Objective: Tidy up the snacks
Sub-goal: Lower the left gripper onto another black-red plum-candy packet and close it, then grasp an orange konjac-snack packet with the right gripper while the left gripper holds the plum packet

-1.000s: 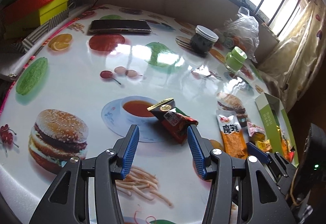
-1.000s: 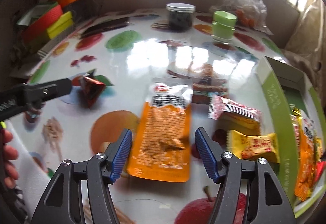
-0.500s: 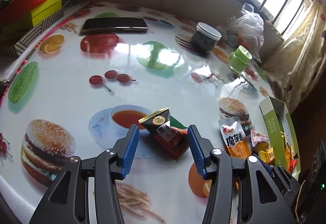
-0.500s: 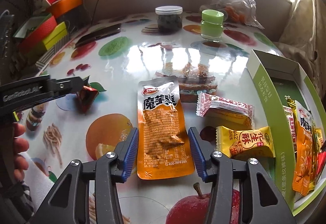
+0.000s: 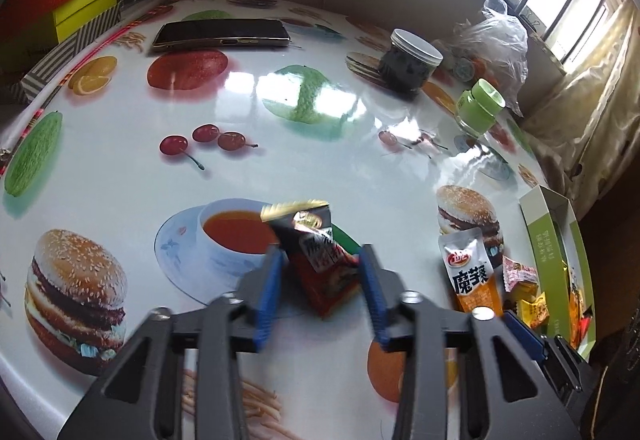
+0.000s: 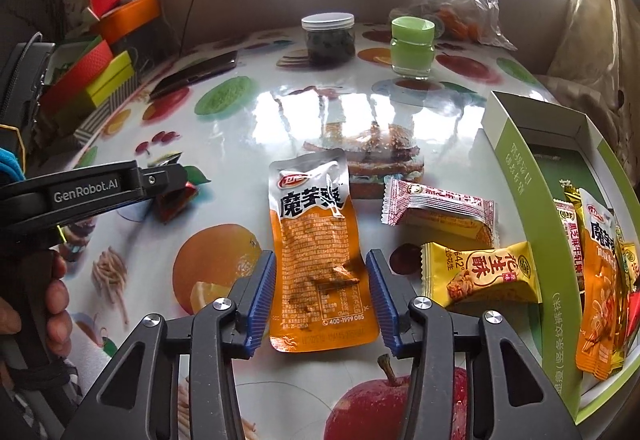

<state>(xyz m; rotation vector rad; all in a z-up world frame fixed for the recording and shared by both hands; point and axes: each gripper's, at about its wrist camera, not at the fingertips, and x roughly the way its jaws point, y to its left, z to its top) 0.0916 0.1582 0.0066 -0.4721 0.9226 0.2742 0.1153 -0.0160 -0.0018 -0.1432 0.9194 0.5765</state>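
Red packet (image 5: pixel 320 268): it lies on the glossy printed table (image 5: pixel 120 176), beside the printed teacup, between the blue fingers of the left gripper (image 5: pixel 322 290).
Left gripper: spread, one finger on each side of the packet; I cannot tell if a pad touches it already.
Orange pouch (image 6: pixel 320 260): flat on the table, lower half between the fingers of the right gripper (image 6: pixel 322 298), which is also spread.
Green box (image 6: pixel 532 200): near, at the right side, with some snacks already inside.
Good way, I think: go low, close slowly on the middle of each packet, because thin foil slips and crumples.
Risk: the yellow packet (image 6: pixel 480 276) lies just beside the right finger and can be pushed.
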